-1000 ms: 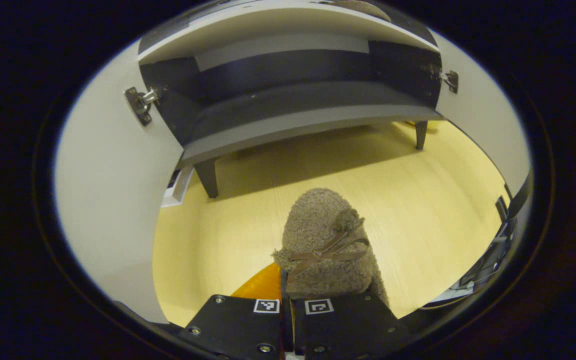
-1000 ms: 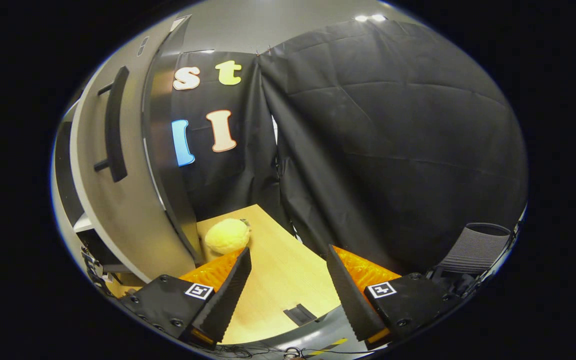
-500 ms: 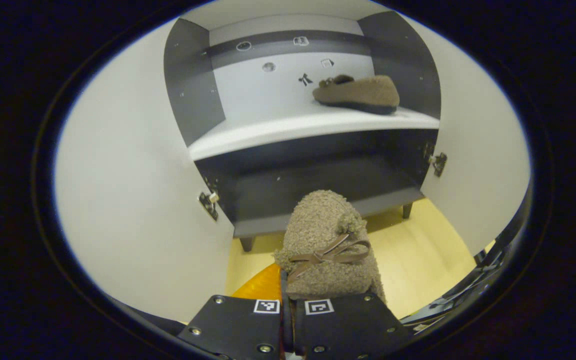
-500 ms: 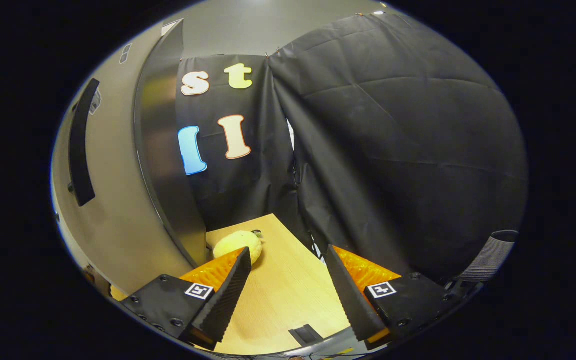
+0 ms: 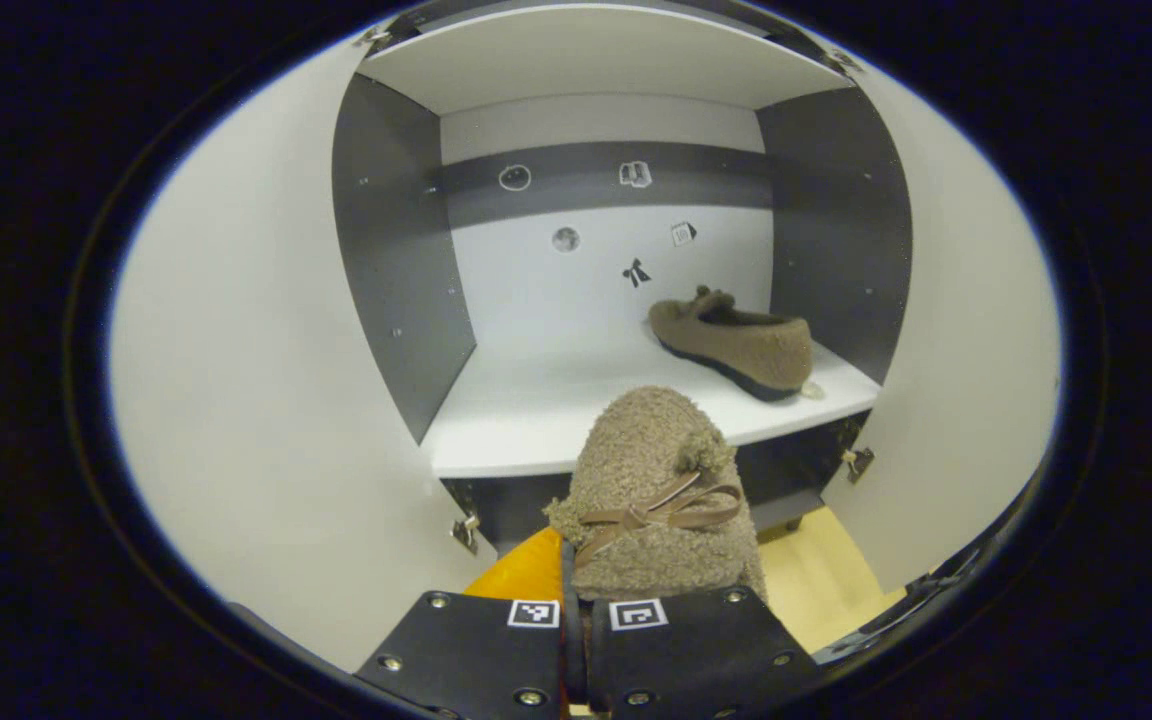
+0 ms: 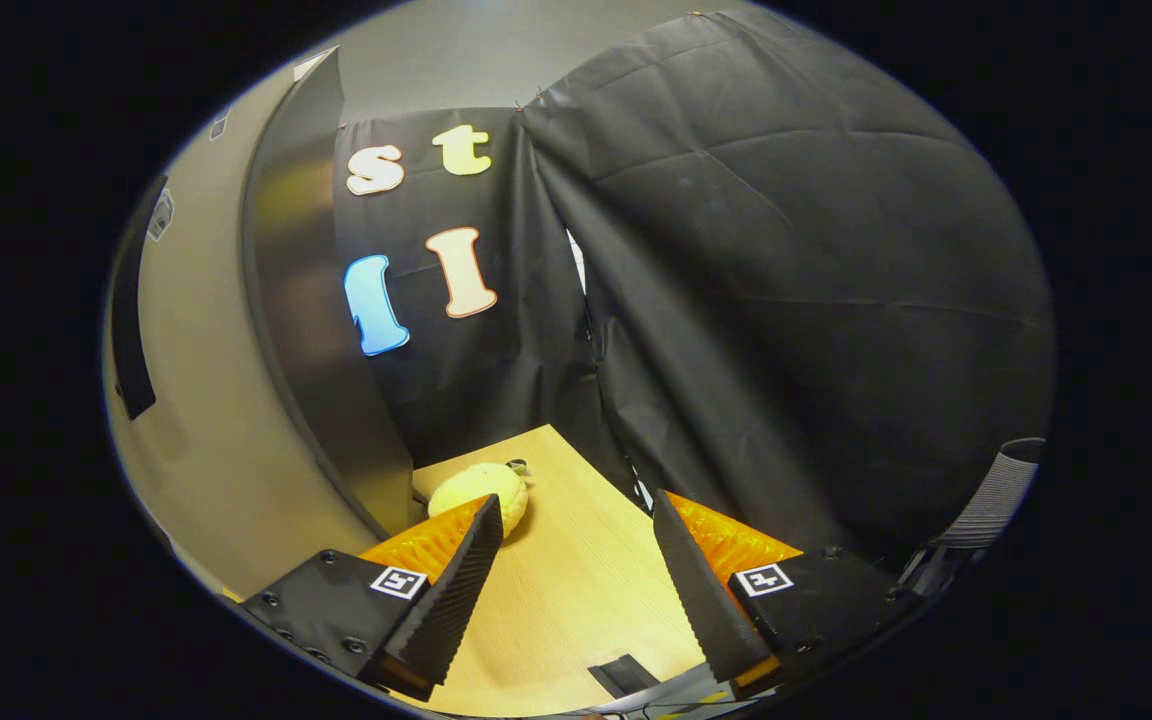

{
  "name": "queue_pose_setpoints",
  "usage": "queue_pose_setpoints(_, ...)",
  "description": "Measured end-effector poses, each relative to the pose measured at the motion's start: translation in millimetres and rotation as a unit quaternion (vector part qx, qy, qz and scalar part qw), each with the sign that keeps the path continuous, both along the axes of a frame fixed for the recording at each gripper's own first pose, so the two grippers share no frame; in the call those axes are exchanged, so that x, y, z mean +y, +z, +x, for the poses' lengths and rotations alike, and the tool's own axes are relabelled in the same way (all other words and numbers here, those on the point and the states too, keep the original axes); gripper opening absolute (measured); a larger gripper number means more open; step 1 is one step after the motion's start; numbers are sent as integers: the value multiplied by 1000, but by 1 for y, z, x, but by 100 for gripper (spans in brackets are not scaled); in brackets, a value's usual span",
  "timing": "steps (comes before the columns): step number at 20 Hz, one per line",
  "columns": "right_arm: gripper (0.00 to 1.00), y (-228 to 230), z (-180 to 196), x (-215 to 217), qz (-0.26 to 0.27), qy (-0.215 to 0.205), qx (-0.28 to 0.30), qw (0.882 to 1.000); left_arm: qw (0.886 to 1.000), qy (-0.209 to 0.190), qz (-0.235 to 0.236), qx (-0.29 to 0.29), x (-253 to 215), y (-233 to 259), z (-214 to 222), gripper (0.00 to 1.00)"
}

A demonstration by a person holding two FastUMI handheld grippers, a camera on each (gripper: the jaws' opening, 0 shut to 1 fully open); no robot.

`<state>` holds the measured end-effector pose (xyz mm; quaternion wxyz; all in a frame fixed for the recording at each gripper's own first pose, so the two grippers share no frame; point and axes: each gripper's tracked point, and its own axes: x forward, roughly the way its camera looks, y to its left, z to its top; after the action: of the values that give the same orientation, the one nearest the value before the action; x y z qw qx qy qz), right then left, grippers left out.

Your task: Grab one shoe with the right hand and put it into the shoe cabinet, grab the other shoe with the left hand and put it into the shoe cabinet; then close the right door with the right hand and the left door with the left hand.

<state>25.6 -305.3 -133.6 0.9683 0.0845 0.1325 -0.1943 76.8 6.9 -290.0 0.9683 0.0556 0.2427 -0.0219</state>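
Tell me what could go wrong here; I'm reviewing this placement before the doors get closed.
The held shoe sits low against the white shelf; its toe could catch the front edge. The left gripper pinches just the heel, so the shoe may twist. Set too far right, it could bump the other shoe.

white shelf point(image 5: 536, 420), brown shoe point(image 5: 733, 343) lying on it

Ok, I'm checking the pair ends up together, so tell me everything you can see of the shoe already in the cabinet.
The shoe in the cabinet is a brown, fuzzy, fleece-looking slipper with a dark sole and a small bow at its toe. It lies sole-down on the white upper shelf, toward the right side, near the dark right wall, toe pointing back-left, heel toward the front edge. Nothing but the shelf touches it.
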Motion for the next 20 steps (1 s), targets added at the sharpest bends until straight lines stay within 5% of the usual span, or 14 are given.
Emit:
queue_pose_setpoints(12, 98, 5, -23, -27, 10, -37, -19, 999, 995, 42, -4, -88, 2, 22, 14, 3)
queue_pose_setpoints(20, 98, 10, -33, -31, 5, -52, -21, 998, 997, 45, 9, -67, 5, 18, 11, 4)
